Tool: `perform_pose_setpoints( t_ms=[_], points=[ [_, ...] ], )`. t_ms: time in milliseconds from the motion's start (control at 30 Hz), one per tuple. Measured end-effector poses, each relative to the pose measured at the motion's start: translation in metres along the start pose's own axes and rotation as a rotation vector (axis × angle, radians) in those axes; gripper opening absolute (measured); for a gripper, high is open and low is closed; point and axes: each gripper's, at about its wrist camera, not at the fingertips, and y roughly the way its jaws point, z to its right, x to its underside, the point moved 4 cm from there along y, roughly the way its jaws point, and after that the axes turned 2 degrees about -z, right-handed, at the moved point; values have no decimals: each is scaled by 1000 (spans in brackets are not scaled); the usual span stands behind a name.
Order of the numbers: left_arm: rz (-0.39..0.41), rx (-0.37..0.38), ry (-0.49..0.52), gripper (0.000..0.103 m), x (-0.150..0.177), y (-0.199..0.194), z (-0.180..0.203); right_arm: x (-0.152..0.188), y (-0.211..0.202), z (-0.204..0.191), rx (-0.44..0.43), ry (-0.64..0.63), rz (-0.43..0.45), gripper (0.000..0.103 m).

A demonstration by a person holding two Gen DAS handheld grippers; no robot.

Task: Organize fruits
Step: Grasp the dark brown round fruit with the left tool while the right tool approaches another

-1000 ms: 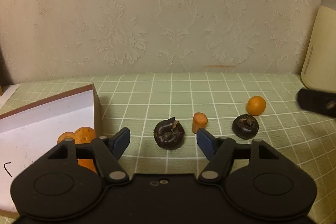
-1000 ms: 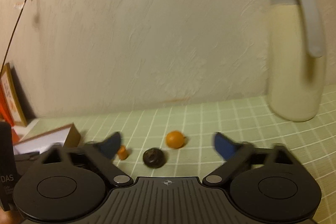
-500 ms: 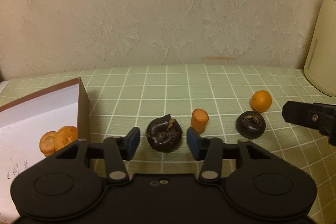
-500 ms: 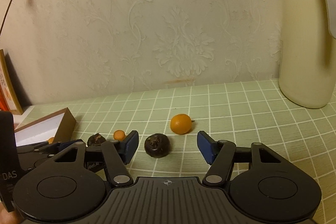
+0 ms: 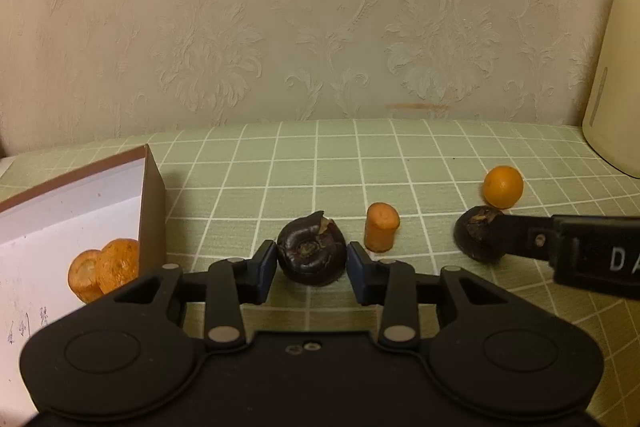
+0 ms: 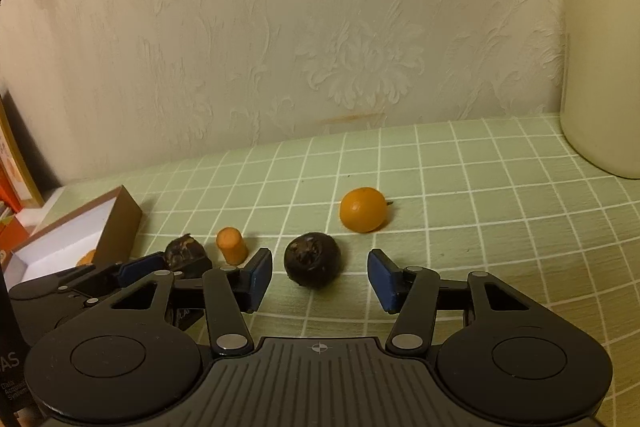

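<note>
With two carrot pieces [image 5: 105,269] boxed, the left gripper [image 5: 312,265] had clamped one dark fruit [image 5: 311,258] mid-table, while the right gripper [image 6: 320,277], jaws apart, straddled another dark fruit [image 6: 312,259]; carrot stub [image 5: 381,232] and orange [image 5: 503,186] remained.

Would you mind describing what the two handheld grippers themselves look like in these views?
Both are matte black plastic. The left gripper and right gripper each have two round disc housings, slim linkage arms with silver pivot pins, and blue pads on the fingers. The right body is ribbed, with a small crosshair mark. White lettering shows on each gripper's side in the other's view. No cables or sleeves show.
</note>
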Motion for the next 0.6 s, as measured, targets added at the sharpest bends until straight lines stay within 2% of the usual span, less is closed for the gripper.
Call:
perform_pose_setpoints(
  t_ms=[100, 233, 500, 533, 600],
  points=[
    [-9, 8, -17, 32, 0, 2, -2, -2, 3, -1, 8, -4, 3, 54],
    [0, 15, -33, 28, 0, 2, -4, -2, 8, 3, 13, 8, -1, 54],
    [21, 6, -61, 28, -3, -6, -9, -3, 15, 5, 8, 19, -5, 54],
    [23, 4, -60, 28, -3, -7, -9, -3, 16, 5, 6, 23, -8, 53],
    [26, 1, -58, 28, -2, -9, -10, -3, 19, 4, 9, 19, -12, 43]
  ],
)
